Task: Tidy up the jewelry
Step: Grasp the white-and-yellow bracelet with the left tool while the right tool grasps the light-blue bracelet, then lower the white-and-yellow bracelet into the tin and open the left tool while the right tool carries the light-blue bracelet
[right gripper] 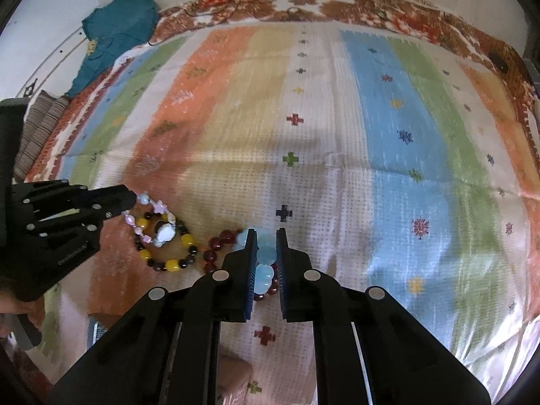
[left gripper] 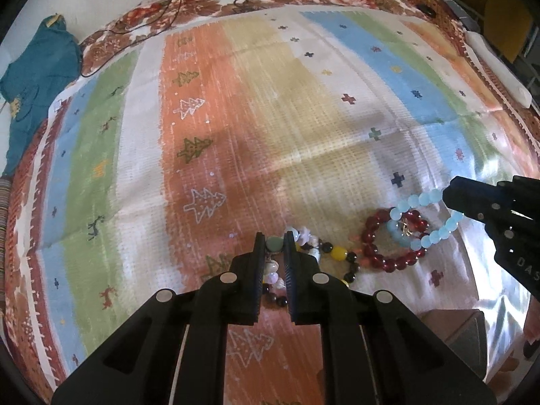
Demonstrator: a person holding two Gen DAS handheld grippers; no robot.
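My left gripper (left gripper: 274,238) is shut on a pastel bead bracelet (right gripper: 153,224) with pink, white and green beads; it lies over a yellow-and-black bead bracelet (left gripper: 337,256). My right gripper (right gripper: 266,234) is shut on a light blue bead bracelet (left gripper: 422,217), which lies over a dark red bead bracelet (left gripper: 388,253). The left gripper also shows in the right wrist view (right gripper: 130,199) at the left. The right gripper shows in the left wrist view (left gripper: 449,195) at the right. All the bracelets sit on the striped cloth (left gripper: 270,118).
A teal garment (left gripper: 37,77) lies at the far left edge of the bed. A white object (left gripper: 499,67) lies at the far right edge. Black cables (left gripper: 168,6) run at the back. A brown box (left gripper: 452,334) sits near the front.
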